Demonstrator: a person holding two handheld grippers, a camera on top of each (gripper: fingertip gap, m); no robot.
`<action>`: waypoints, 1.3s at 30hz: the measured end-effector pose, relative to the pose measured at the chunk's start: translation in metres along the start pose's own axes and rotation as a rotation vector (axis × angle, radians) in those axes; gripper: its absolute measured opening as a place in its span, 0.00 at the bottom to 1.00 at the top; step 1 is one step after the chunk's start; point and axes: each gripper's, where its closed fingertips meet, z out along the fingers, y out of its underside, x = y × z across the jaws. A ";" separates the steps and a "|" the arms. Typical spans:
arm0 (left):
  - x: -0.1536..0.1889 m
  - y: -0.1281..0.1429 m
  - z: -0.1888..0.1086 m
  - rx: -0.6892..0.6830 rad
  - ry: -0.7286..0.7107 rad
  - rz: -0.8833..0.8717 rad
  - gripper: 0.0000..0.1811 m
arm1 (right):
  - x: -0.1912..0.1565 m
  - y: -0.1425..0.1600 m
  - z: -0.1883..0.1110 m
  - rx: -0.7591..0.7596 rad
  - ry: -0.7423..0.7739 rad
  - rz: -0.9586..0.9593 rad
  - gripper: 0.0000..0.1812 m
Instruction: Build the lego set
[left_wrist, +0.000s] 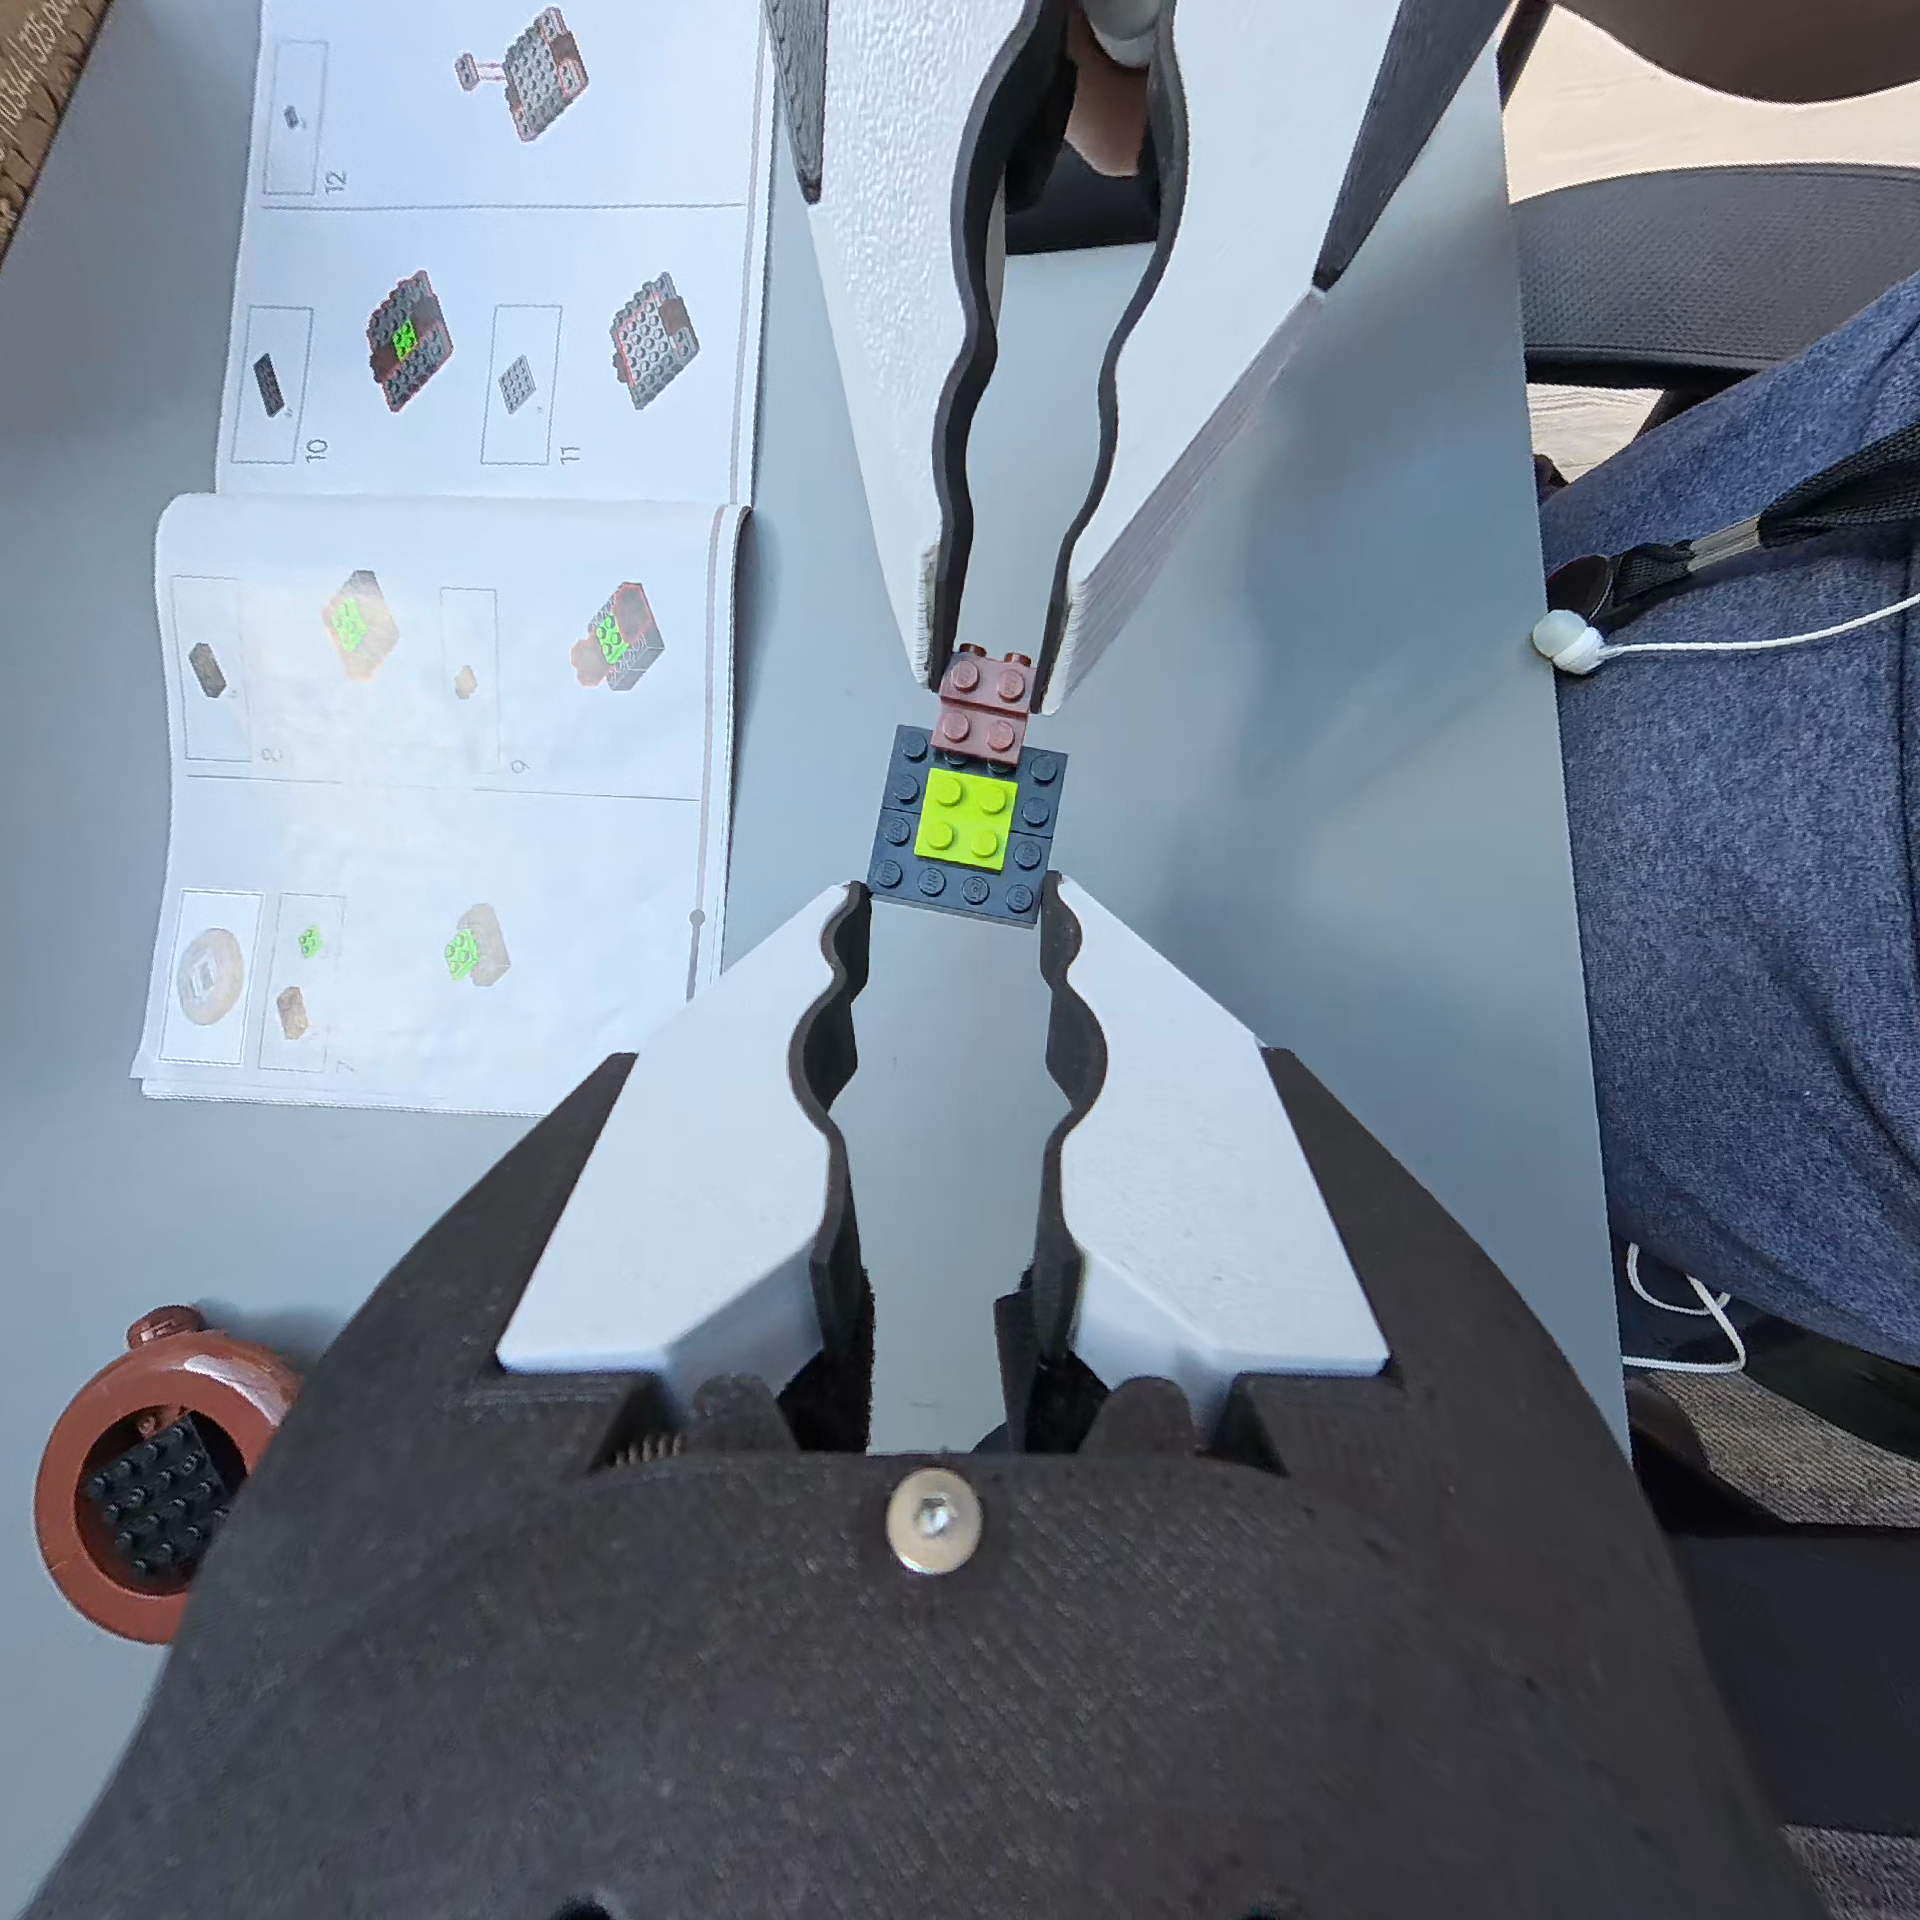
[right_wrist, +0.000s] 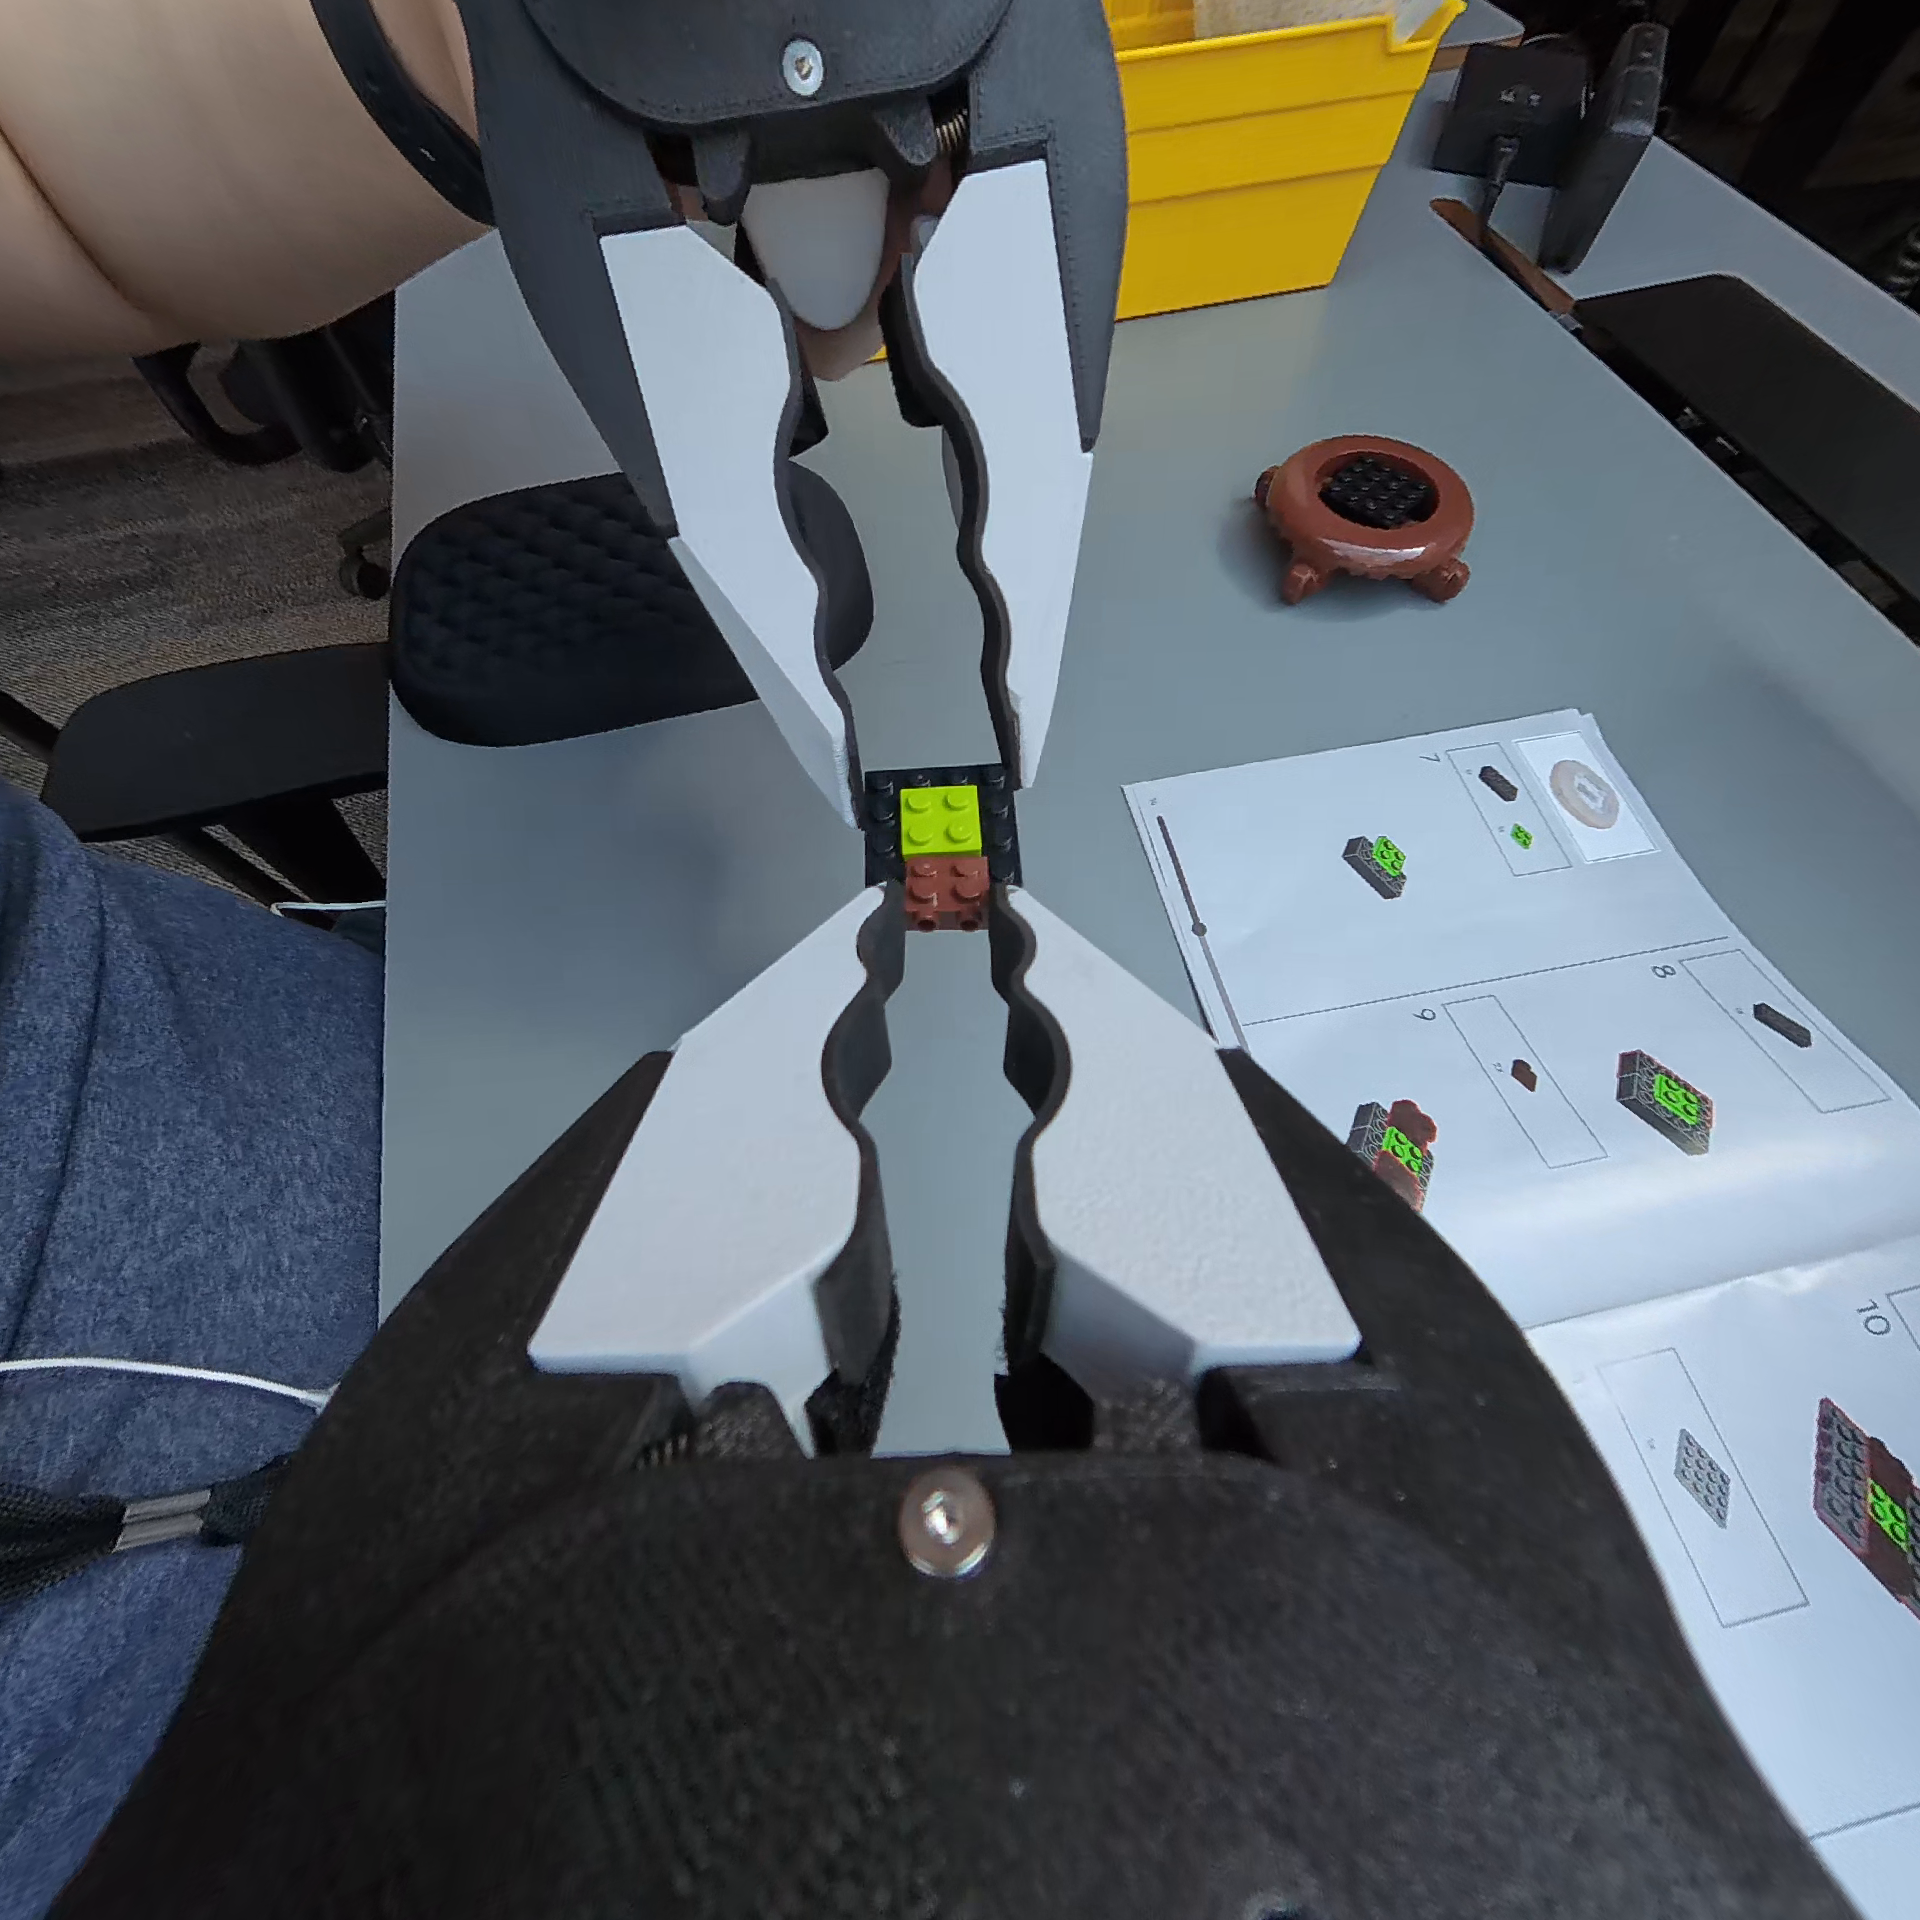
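Here the two grippers met tip to tip over the grey table (left_wrist: 1299, 935). The left gripper (left_wrist: 954, 902) was narrowed onto the near edge of the dark plate (left_wrist: 940, 891), its fingers pressed against the plate's two sides. A lime brick (left_wrist: 964, 816) sat on the middle of that plate. The right gripper (right_wrist: 943, 902) pinched a brown brick (right_wrist: 943, 891) between its tips, and that brick overlapped the plate's far edge in the left wrist view, just beside the lime brick; whether it was fully seated I could not tell. An open booklet (left_wrist: 468, 644) lay flat on the table to the left of the build, its pages showing drawn steps. A round brown stand (right_wrist: 1361, 514) with black studs in its centre stood well apart from the build, beyond the booklet in the right wrist view. A yellow bin (right_wrist: 1268, 156) rested at the table's far end. A person's blue-clad lap (left_wrist: 1745, 831) showed beside the table.
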 end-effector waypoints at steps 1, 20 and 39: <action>0.001 -0.001 -0.001 0.005 0.000 -0.001 0.17 | 0.000 0.000 0.000 -0.004 -0.003 0.000 0.08; 0.011 -0.023 -0.020 0.333 0.024 -0.150 0.17 | -0.009 -0.025 -0.017 -0.108 -0.137 -0.048 0.08; 0.015 -0.059 -0.053 0.620 -0.045 -0.166 0.17 | -0.014 -0.062 -0.048 -0.213 -0.180 -0.113 0.08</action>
